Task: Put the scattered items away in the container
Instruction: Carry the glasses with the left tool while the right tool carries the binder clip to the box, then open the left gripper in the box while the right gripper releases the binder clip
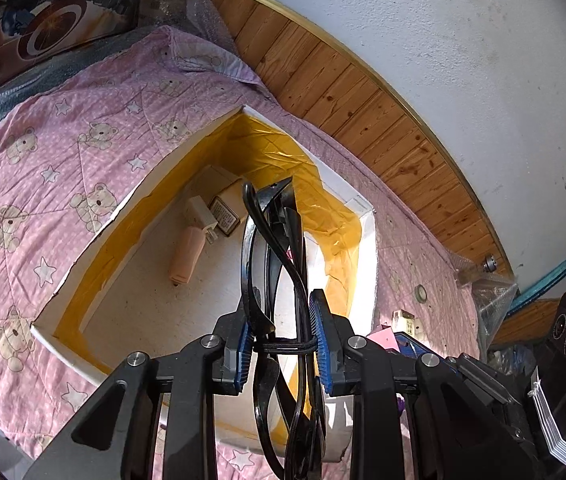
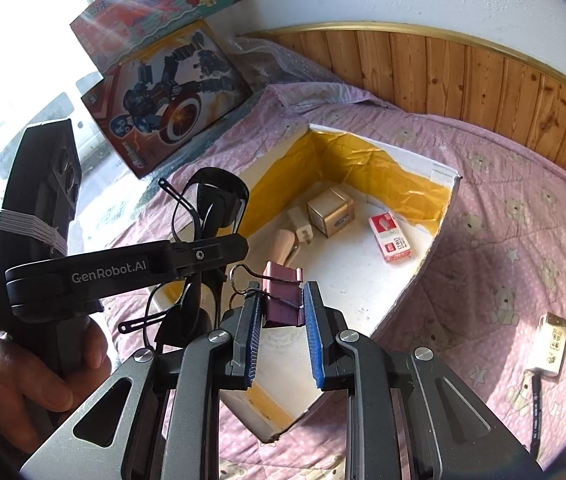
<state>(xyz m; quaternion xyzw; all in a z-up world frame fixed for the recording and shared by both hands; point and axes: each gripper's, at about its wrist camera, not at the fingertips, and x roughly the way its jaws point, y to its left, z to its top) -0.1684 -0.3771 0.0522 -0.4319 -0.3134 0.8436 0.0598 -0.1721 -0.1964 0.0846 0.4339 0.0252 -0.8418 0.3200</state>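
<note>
My left tool [image 1: 283, 344] pinches the black plastic-framed sunglasses [image 1: 273, 240] at their folded arms, above the near end of the white, yellow-taped cardboard box [image 2: 439, 236]. They are light, glossy and springy, liable to twist or scratch, so I judge the arms the safest hold. My right tool [image 2: 282, 312] clamps a small pink metal binder clip [image 2: 283, 300], stiff and slippery, by its flat body above that box's near corner.

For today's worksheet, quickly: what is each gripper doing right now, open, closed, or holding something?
Left gripper: closed on the black glasses, above the container.
Right gripper: closed on the pink binder clip.
</note>
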